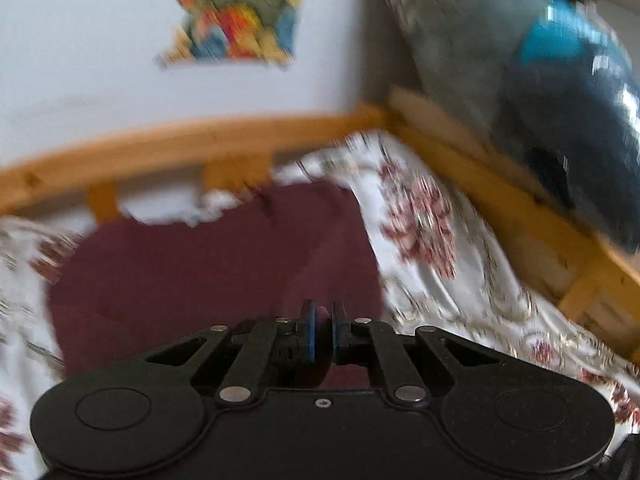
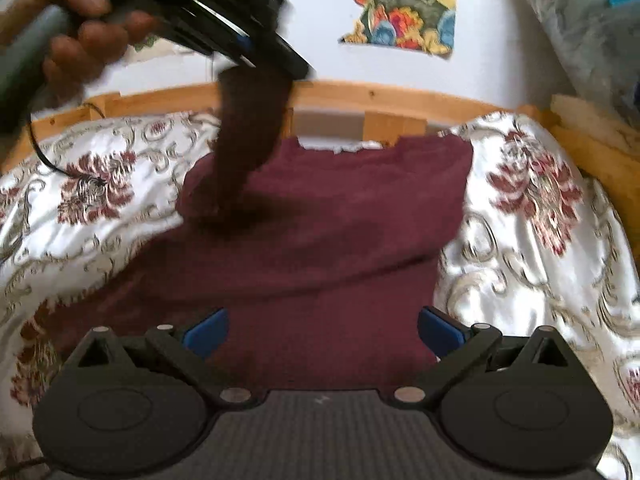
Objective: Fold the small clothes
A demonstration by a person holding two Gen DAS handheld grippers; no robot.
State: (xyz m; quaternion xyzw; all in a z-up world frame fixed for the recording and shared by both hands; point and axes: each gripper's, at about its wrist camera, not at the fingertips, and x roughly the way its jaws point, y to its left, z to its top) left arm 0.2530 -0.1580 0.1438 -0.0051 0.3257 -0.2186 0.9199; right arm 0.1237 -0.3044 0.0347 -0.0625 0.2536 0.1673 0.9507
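A maroon garment [image 2: 340,220] lies spread on a white floral bedspread [image 2: 532,208]. In the right wrist view my left gripper [image 2: 298,74] comes in from the upper left, shut on a corner of the garment, and lifts a strip of it [image 2: 248,128] above the rest. In the left wrist view the left gripper [image 1: 323,330] has its blue pads [image 1: 310,334] pinched together on maroon cloth, with the garment [image 1: 200,272] below. My right gripper [image 2: 322,330] is open and empty, blue fingertips [image 2: 206,330] wide apart just above the garment's near edge.
A wooden bed rail [image 2: 400,100] runs along the far side against a white wall with a colourful picture [image 2: 404,4]. A grey and blue bundle [image 1: 560,92] lies over the rail at the right. A black cable [image 2: 44,152] crosses the bedspread at left.
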